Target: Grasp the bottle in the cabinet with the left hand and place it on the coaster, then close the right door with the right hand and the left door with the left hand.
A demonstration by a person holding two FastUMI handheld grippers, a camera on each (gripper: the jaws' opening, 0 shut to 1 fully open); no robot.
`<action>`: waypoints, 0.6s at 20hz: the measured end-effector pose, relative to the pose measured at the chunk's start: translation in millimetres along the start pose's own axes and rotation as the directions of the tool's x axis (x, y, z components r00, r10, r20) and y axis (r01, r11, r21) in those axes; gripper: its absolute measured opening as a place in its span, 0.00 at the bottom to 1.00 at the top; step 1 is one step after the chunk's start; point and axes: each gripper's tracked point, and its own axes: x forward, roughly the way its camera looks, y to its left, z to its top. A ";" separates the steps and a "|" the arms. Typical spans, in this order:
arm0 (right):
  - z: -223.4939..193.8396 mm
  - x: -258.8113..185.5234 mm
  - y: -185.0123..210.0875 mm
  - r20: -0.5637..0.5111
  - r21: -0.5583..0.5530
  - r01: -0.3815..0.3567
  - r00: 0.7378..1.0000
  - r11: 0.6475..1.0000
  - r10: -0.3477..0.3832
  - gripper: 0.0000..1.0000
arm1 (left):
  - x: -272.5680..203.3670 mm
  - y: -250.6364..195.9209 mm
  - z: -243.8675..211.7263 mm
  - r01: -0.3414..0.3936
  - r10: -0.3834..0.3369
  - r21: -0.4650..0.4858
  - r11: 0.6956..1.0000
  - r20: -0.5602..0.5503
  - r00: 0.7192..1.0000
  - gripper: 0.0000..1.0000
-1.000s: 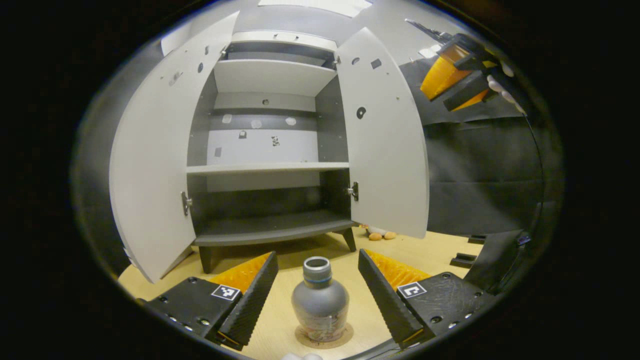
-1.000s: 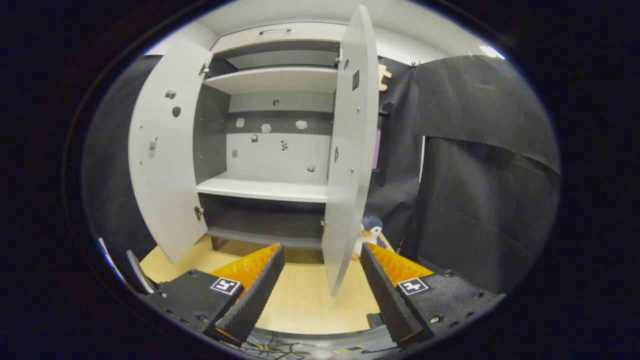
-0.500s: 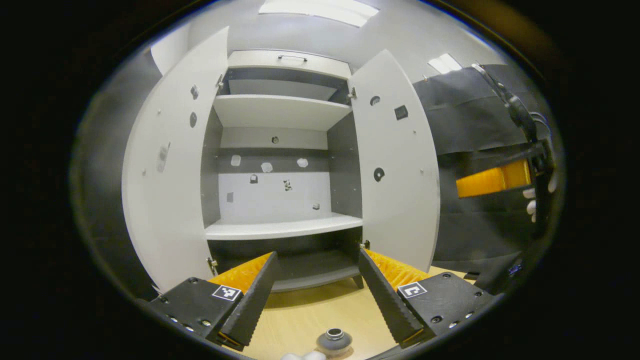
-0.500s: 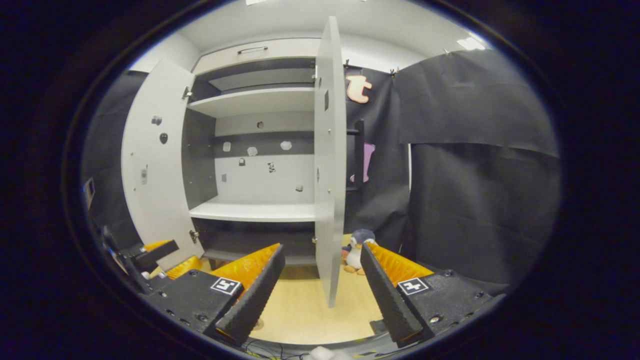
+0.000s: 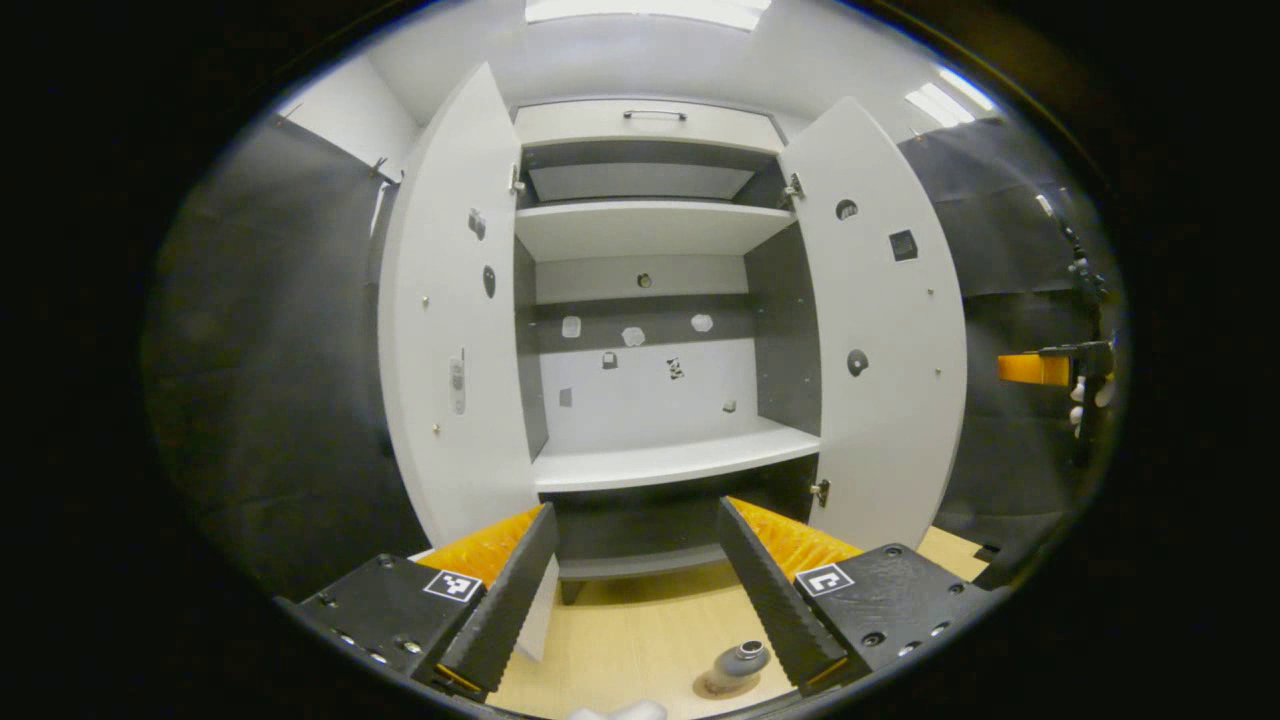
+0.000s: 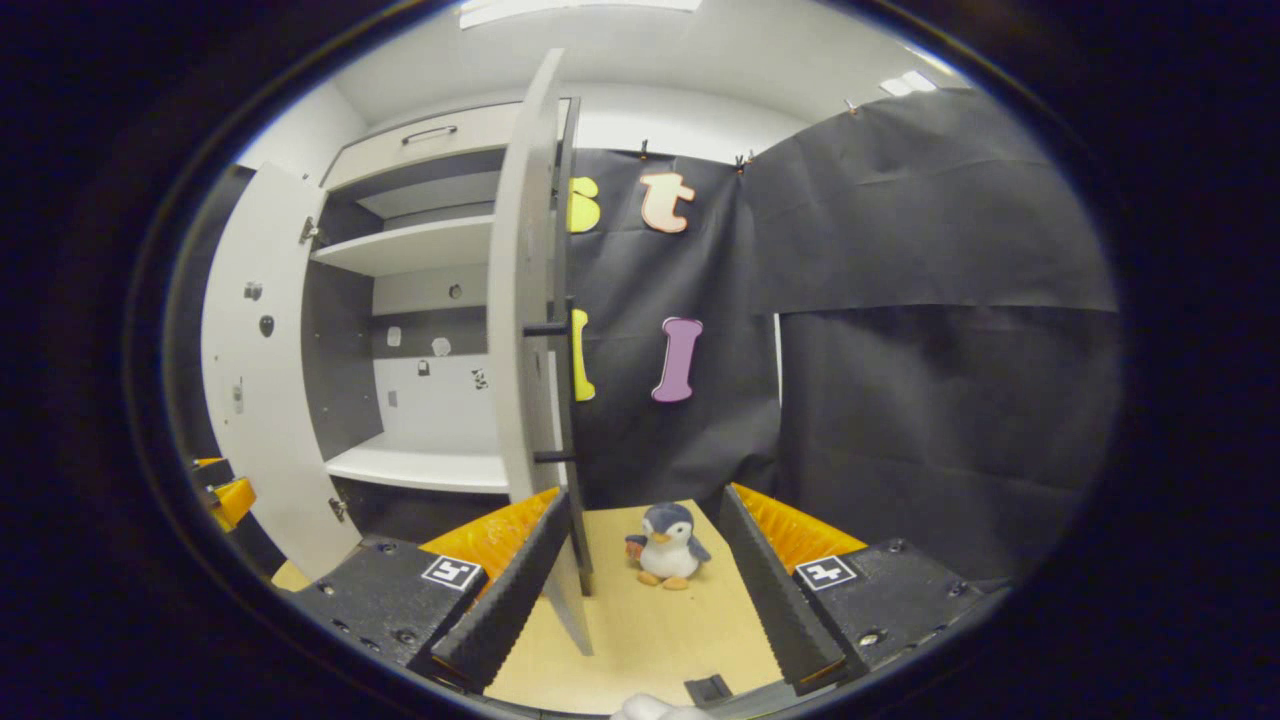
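Observation:
The small grey bottle point(image 5: 737, 662) stands on a round coaster point(image 5: 712, 686) on the wooden floor, low in the left gripper view by my right finger and free of it. My left gripper point(image 5: 635, 518) is open and empty, facing the open cabinet point(image 5: 650, 465). The left door point(image 5: 445, 330) and right door point(image 5: 885, 340) both stand wide open. In the right gripper view my right gripper point(image 6: 645, 502) is open, with the right door point(image 6: 520, 330) edge-on just ahead beside its left finger. The door's dark handle point(image 6: 562, 385) faces right. The right gripper point(image 5: 1040, 369) also shows far right, behind that door.
A penguin plush point(image 6: 667, 545) sits on the floor ahead of the right gripper, beyond the door's edge. The cabinet's shelves point(image 5: 670, 462) are bare. Black cloth walls stand to both sides. The left gripper point(image 6: 225, 497) peeks in at the left of the right gripper view.
My left gripper has risen and backed off from the bottle, which stays on the coaster. My right gripper has swung right, round to the outer side of the right door.

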 end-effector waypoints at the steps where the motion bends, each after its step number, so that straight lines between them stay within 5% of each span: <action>1: 8.3 11.1 -7.7 0.002 0.000 -0.012 1.000 1.000 0.012 1.00 | -4.3 1.3 -0.5 -0.021 0.021 -0.007 1.000 -0.015 1.000 0.98; 6: 46.5 65.5 -10.9 0.036 0.001 -0.157 0.987 0.988 0.156 0.99 | -25.2 -4.3 9.6 -0.142 0.141 -0.048 0.989 -0.025 0.990 0.98; 12: 55.4 100.1 17.7 0.019 -0.049 -0.364 0.931 0.930 0.365 1.00 | -51.7 -17.1 13.8 -0.285 0.284 -0.044 0.957 -0.038 0.958 0.98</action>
